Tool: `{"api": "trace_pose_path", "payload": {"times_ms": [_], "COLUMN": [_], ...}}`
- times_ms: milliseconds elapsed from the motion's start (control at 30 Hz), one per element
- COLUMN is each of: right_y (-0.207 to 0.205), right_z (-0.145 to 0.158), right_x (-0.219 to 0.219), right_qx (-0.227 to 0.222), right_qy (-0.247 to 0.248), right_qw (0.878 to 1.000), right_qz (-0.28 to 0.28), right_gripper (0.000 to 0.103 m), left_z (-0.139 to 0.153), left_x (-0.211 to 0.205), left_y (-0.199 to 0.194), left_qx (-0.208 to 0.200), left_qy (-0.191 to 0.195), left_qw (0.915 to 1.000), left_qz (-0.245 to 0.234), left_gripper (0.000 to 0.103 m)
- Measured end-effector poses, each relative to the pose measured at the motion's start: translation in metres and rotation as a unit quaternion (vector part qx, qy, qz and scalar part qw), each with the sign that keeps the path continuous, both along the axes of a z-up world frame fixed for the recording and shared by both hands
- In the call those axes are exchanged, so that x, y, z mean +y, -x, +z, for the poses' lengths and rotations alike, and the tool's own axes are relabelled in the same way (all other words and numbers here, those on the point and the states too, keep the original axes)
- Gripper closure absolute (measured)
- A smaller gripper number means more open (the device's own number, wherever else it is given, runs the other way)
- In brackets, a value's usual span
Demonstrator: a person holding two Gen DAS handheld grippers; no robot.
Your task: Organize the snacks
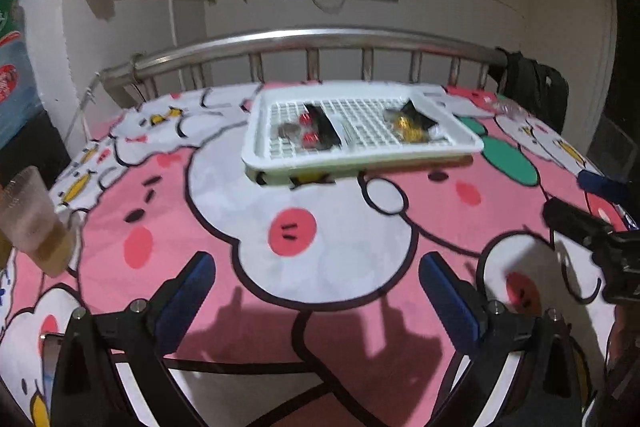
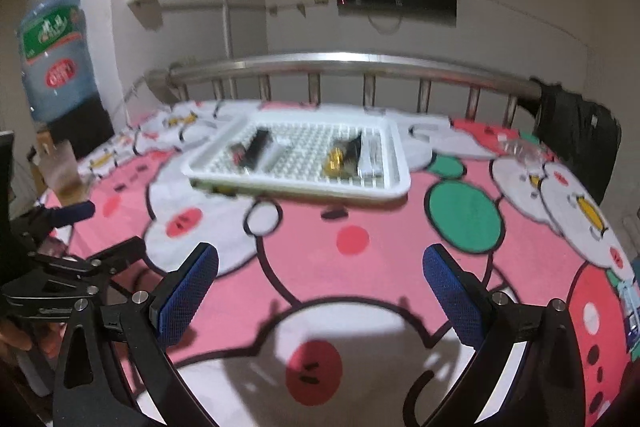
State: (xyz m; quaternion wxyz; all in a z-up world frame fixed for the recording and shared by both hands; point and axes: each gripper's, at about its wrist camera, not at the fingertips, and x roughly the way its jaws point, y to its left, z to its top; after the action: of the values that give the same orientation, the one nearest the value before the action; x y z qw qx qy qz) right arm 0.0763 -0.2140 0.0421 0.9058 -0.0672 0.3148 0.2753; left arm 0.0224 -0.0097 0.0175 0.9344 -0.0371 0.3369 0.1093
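Observation:
A white slatted tray [image 1: 256, 143] [image 2: 396, 151] lies on the cartoon-print bed cover, far from both grippers. In its left half are dark and red-wrapped snacks [image 1: 316, 129] [image 2: 252, 147]. In its right half are gold and black wrapped snacks [image 1: 408, 121] [image 2: 344, 157]. My left gripper [image 1: 316, 291] hovers open over the pink cover with nothing between its blue pads. My right gripper [image 2: 320, 283] is also open and holds nothing; it shows again at the right edge of the left wrist view [image 1: 592, 211].
A metal bed rail [image 1: 320, 41] [image 2: 352, 65] runs behind the tray. A plastic cup with amber liquid [image 1: 36, 223] [image 2: 66, 171] stands at the left. A black bag [image 1: 532, 83] [image 2: 576, 135] hangs at the rail's right end. Clear wrappers [image 2: 520, 147] lie far right.

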Motion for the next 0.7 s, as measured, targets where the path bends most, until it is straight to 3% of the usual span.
{"api": "trace_pose_path", "payload": {"times_ms": [400,700], "right_y": [-0.029,-0.044], "right_z": [-0.044,-0.057], "right_x": [0.026,0.031], "right_qx": [0.064,0.086], "right_qy": [0.056,0.072], "right_qw": [0.996,0.994], "right_qz": [0.01,-0.003], "right_gripper": [0.0,0.0], "left_z": [-0.031,-0.04], "left_x": [0.009,0.011], "left_y": [-0.038,-0.048], "left_qx": [0.064,0.077], "left_qy": [0.03,0.028], "left_qw": [0.9975,0.9966], "left_qz": [0.006,0.006], "left_gripper": [0.0,0.0]}}
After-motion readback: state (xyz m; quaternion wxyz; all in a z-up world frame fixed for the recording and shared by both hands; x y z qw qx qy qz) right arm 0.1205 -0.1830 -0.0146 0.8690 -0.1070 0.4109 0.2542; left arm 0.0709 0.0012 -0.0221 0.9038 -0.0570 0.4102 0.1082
